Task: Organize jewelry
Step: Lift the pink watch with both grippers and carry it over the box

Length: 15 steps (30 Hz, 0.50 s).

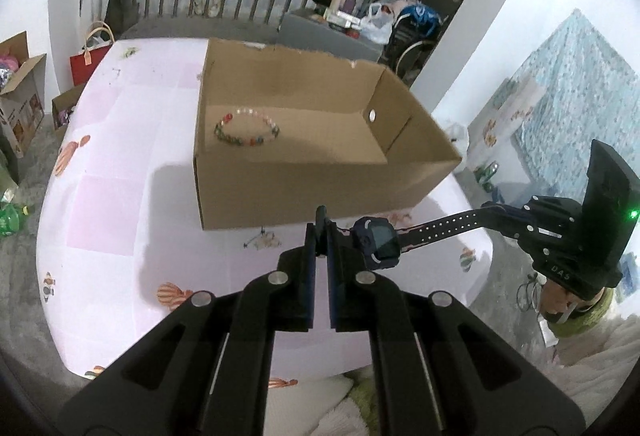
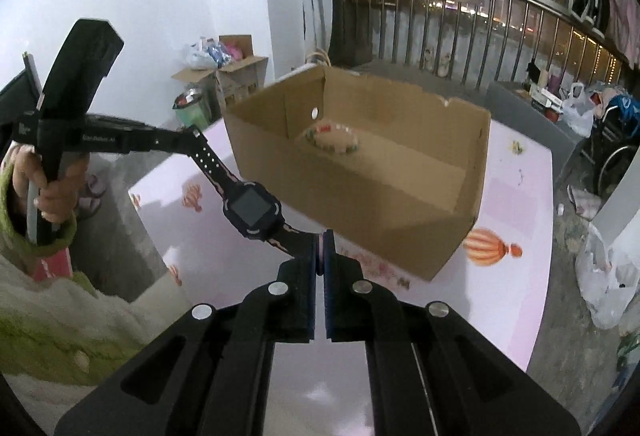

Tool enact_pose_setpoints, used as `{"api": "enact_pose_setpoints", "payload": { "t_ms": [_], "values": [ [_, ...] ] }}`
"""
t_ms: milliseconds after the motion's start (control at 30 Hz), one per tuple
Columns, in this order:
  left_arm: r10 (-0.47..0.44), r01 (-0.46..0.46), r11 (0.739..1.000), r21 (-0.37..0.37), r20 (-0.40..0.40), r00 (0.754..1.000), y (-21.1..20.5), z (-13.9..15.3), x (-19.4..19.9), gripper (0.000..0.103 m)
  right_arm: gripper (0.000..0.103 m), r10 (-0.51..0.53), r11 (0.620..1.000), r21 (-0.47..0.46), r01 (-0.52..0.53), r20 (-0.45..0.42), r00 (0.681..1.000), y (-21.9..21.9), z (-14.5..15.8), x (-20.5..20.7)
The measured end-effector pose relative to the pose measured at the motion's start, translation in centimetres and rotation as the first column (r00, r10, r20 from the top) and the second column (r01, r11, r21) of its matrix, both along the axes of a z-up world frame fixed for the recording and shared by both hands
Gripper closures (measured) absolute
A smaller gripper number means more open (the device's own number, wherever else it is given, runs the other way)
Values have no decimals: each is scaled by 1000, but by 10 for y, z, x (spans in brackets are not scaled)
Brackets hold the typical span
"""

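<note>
You are holding the watch (image 1: 378, 240) by its 2 strap ends: left gripper (image 1: 321, 236) and right gripper (image 2: 321, 250) both clamped on strap. Watch is hanging above the tabletop (image 1: 120, 163), long axis spanning between grippers. Box (image 1: 304, 191) with bracelet (image 1: 247, 128) is lying just ahead.

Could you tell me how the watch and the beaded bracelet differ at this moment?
The watch hangs above the table, stretched between the left gripper and right gripper; the beaded bracelet lies on the cardboard box floor. The watch is dark, with a screen and perforated strap; the bracelet is a multicoloured bead ring. Both are wrist pieces.
</note>
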<state>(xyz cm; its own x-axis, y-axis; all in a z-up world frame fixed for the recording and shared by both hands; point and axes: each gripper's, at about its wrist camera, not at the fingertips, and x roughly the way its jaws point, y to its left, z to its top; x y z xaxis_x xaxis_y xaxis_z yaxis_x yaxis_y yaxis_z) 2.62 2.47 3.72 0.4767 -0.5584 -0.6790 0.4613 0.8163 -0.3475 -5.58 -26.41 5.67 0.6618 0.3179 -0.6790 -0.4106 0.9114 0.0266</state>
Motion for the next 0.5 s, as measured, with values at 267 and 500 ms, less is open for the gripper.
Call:
{"api": "enact_pose_setpoints", "payload": {
  "t_ms": [267,500],
  "values": [
    [-7,10,1000,-27,80,997,2,43,6,99,100,47,998,28,-48,42,998,5,38,27],
    [-2,8,999,-47,130,992,0,80,37,99,100,63,998,19,-65,70,996,0,64,64]
  ]
}}
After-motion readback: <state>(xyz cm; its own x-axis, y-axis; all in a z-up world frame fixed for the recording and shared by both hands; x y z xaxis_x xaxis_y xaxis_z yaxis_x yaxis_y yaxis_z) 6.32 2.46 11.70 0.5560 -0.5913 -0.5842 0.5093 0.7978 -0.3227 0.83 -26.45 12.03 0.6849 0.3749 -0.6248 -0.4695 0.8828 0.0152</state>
